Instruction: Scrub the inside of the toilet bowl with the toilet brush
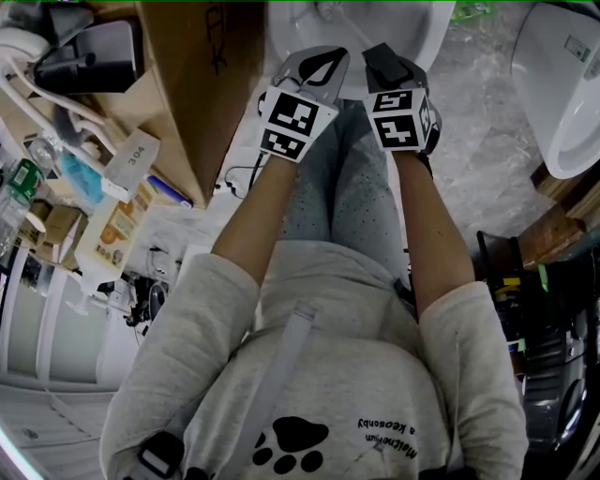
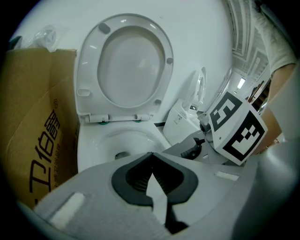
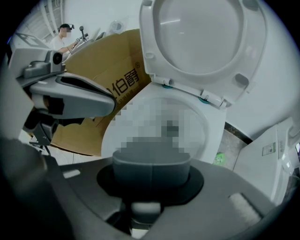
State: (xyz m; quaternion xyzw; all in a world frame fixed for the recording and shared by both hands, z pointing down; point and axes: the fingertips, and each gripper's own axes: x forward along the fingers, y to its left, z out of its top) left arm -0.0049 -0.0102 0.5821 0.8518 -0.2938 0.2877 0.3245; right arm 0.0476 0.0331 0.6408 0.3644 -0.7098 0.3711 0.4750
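The white toilet bowl (image 2: pixel 123 140) stands just ahead of both grippers, its seat and lid (image 2: pixel 124 65) raised upright. In the right gripper view the bowl rim (image 3: pixel 212 137) and the lid (image 3: pixel 201 42) fill the middle. My left gripper (image 2: pixel 151 157) has its jaws closed together with nothing between them. My right gripper (image 3: pixel 151 161) is also shut and empty. In the head view the left gripper (image 1: pixel 323 58) and the right gripper (image 1: pixel 384 54) are held side by side before the bowl (image 1: pixel 422 28). No toilet brush shows in any view.
A tall brown cardboard box (image 1: pixel 197 84) stands right against the bowl's left side, also seen as the box (image 2: pixel 33 131). Another white toilet (image 1: pixel 567 94) sits to the right. Bottles and cartons (image 1: pixel 84 216) crowd the far left. A person (image 3: pixel 64 37) sits in the distance.
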